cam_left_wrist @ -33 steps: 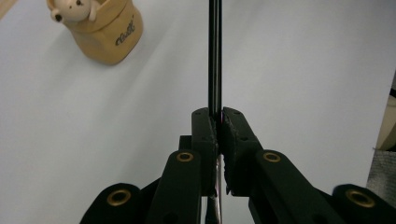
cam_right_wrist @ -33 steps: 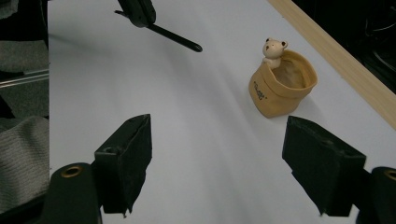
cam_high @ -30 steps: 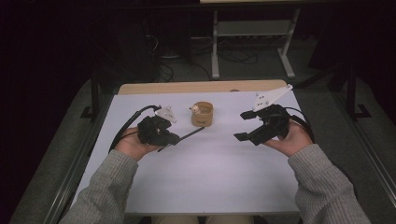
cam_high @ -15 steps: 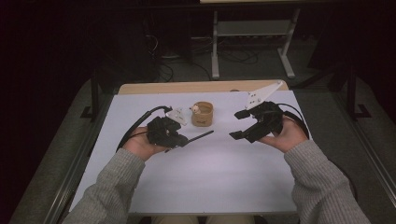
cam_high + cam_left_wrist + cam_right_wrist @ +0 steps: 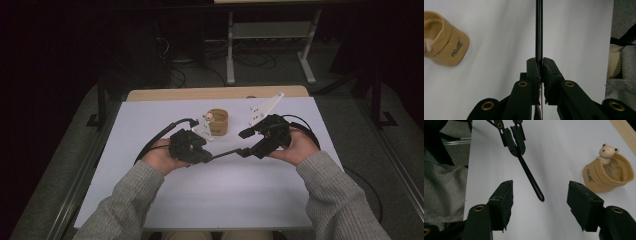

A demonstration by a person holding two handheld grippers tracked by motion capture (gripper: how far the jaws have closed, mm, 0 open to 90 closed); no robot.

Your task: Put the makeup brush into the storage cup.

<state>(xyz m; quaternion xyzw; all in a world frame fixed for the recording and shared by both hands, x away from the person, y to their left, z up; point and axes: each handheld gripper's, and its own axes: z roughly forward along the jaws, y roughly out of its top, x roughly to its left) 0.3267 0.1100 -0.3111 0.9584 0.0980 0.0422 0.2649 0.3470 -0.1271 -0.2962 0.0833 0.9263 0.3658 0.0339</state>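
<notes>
On the white desk (image 5: 150, 130), near its middle, the person holds one hand-held gripper in each hand. The left hand-held gripper (image 5: 207, 156) is closed tightly on a thin black rod (image 5: 226, 153). In the left gripper view its two pads (image 5: 533, 72) press on the black rod (image 5: 539, 30) from both sides, and the rod runs straight away from them over the white surface. In the high view the rod points toward the right hand-held gripper (image 5: 245, 142), and its free end lies close to that gripper's lower jaw.

The right hand-held gripper (image 5: 544, 207) is half open, and its jaws have just been closing. In the right gripper view the tip of the rod (image 5: 530, 177) comes in between the two jaws, but the pads (image 5: 505, 202) do not touch it; there is clear space on each side. The same view shows the left hand-held gripper (image 5: 515, 142) farther off, clamped on the other end of the rod.

Behind the two grippers, toward the far side of the desk, stands a small tan cup (image 5: 218, 121) with a little bear figure (image 5: 607, 152) looking over its rim. The cup is near the left gripper's white plate but apart from the rod. The person's grey sleeves (image 5: 125, 200) come in from the near edge of the desk.
</notes>
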